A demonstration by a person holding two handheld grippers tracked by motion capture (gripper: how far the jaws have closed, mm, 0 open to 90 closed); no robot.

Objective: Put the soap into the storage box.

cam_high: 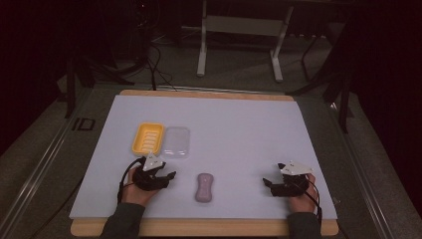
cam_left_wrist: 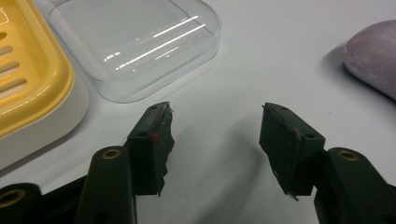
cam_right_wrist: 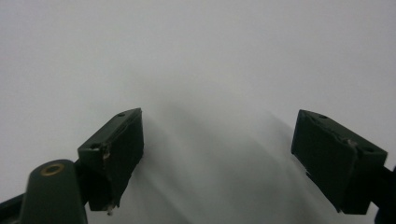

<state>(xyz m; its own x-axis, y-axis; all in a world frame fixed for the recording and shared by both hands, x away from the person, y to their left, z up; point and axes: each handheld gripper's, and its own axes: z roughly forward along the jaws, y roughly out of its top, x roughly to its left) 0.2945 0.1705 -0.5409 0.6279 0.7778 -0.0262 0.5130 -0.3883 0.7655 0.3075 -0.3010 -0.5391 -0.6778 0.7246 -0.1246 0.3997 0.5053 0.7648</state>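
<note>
currently at rest on the white bench (cam_high: 239,124): a pale purple oval soap bar (cam_high: 204,187), lying near the front edge, between the two hand-held grippers. long axis running roughly front to back, tilted a little, so the narrow flanks face left and right toward each hand. nearer to the left hand-held gripper (cam_high: 168,176), just off to that gripper's right; well apart from the right hand-held gripper (cam_high: 268,183). seen in the left gripper view as a rounded mauve end at the upper right edge (cam_left_wrist: 373,58), ahead of and to the right of the jaws, not between them.

left hand-held gripper (cam_left_wrist: 215,135) partly open, roughly halfway, holding nothing, only bare bench between the pads. right hand-held gripper (cam_right_wrist: 217,154) spread wide, likewise holding nothing, pointed at plain white surface.

farther back on the left side: a yellow slotted plastic soap dish (cam_high: 147,138) and, touching or just beside it on its right, a clear plastic lid (cam_high: 176,142), both lying flat, just beyond the left hand-held gripper.

judging from this layout, likely next: swing of the left hand-held gripper rightward toward the soap bar, closing across its short width, then a carry back and left to the yellow dish. slippery rounded sides possibly a risk for the grip.
</note>
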